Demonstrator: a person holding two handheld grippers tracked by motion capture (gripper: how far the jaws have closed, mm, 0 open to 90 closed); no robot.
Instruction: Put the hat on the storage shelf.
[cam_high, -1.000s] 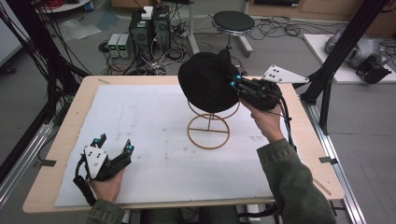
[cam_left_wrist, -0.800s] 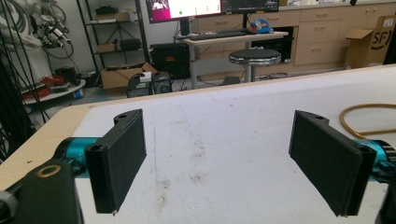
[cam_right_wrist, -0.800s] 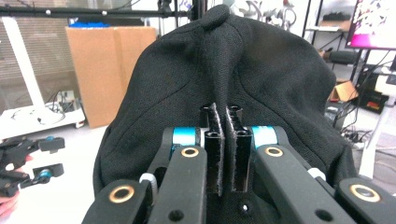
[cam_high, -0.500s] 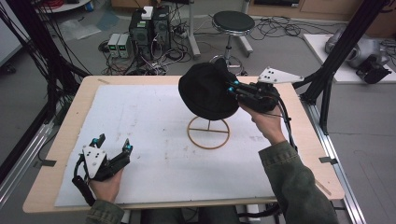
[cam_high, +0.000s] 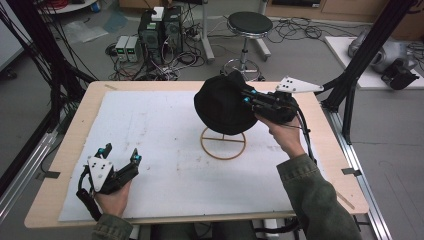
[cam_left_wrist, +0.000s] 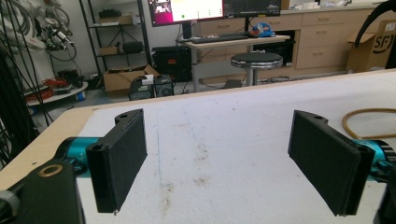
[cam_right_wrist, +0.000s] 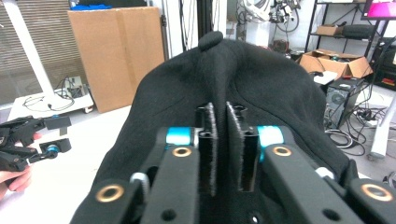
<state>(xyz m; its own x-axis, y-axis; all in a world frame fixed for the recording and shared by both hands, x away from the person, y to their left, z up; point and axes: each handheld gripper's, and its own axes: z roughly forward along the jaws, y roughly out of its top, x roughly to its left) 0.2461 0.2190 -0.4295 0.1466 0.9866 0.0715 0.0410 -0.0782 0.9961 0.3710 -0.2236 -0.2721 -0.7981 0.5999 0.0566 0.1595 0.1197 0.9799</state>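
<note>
- Hat (cam_high: 222, 106) hangs in the air over the ring stand (cam_high: 223, 143), held up by the right tongs (cam_high: 248, 96); it is off the stand, w/ a gap between its lower edge and the brass-coloured ring.
- Right tongs: jaws nearly together, clamped on a fold of the hat's fabric. In the right gripper view the fold runs up between the two pads (cam_right_wrist: 207, 140) to a small nub on top of the hat (cam_right_wrist: 219, 84).
- Key relation: the stand sits almost straight below the hat, a bit toward the person. My guess is the next move turns on that vertical line, either lifting the hat clear or lowering it back on.
- Hat leans left from the right tongs, crown pointing away from that hand; the right hand is the nearer one by far.
- Left tongs (cam_high: 120, 155): jaws wide apart, nothing between them, resting low at the counter's (cam_high: 150, 120) near-left part, well apart from hat and stand. The left gripper view has the ring's edge (cam_left_wrist: 369, 122) far right.
- Materials: hat is black, soft, matte, knit or fleece-like, round and slumping. Stand is thin stiff wire, flat ring base w/ cross bars. Counter has a white, slightly stained mat on a wood top.
</note>
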